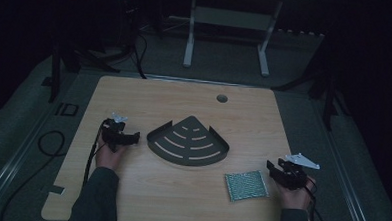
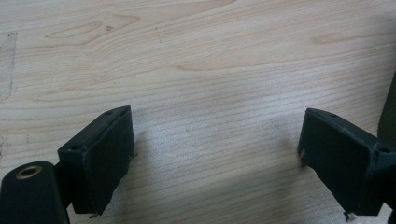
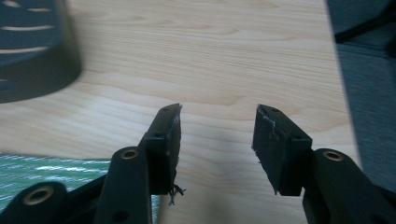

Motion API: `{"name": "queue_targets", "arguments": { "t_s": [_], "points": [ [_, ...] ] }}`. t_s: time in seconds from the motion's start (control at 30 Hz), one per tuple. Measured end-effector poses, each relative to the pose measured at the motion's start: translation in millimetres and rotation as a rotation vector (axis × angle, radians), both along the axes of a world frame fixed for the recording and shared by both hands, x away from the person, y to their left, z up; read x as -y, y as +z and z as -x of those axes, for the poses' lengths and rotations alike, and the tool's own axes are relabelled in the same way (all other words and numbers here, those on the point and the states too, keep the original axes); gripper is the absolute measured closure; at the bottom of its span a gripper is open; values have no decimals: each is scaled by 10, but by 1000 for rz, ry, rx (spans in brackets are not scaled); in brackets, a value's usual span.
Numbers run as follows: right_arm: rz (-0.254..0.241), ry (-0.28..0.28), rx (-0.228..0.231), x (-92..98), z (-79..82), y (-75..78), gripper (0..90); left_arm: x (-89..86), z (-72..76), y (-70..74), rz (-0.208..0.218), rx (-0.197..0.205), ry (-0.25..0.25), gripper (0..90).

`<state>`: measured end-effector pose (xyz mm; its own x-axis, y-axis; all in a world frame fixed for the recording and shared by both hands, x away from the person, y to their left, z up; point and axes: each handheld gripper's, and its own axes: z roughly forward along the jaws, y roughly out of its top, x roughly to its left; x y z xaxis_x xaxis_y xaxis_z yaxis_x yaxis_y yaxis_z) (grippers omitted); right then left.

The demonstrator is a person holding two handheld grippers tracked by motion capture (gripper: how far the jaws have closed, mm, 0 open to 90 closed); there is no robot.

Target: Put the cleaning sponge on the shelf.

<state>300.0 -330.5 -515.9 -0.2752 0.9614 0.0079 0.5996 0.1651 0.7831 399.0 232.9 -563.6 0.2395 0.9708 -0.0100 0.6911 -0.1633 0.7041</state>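
A dark fan-shaped slotted tray (image 1: pixel 190 142) lies in the middle of the wooden table (image 1: pixel 149 96). A green square scouring pad (image 1: pixel 246 185) lies flat toward the front right. My left gripper (image 1: pixel 133 136) sits just left of the tray, open over bare wood (image 2: pixel 215 135), the tray's edge (image 2: pixel 388 112) beside its right jaw. My right gripper (image 1: pixel 273 167) rests right of the pad, open with nothing between its fingers (image 3: pixel 217 135). In the right gripper view the pad (image 3: pixel 51 175) lies beside the left jaw and the tray (image 3: pixel 32 51) is at the upper left.
A round cable hole (image 1: pixel 222 98) sits near the table's far edge. A white frame stand (image 1: pixel 227 32) stands on the floor beyond the table. A black cable (image 1: pixel 50 144) loops on the floor at the left. The table's right edge (image 3: pixel 338 79) is close to my right gripper.
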Motion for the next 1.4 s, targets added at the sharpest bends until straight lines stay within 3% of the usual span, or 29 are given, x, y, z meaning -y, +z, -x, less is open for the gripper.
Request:
{"name": "queue_targets", "arguments": {
  "t_s": [0.07,0.27,0.57,0.6,0.77,1.4],
  "points": [
    [-25,30,6,-11,31,33,543,0,0,0,0,0,0,113],
    [-37,100,18,-81,114,129,626,0,0,0,0,0,0,113],
    [29,179,16,-293,161,149,735,1,1,0,0,0,1,113],
    [41,204,11,-338,168,146,802,1,1,0,0,0,2,113],
    [47,260,-13,-402,188,114,894,2,2,0,0,0,2,114],
    [105,393,-42,-675,290,97,898,3,3,0,-1,0,4,114]
  ]
}}
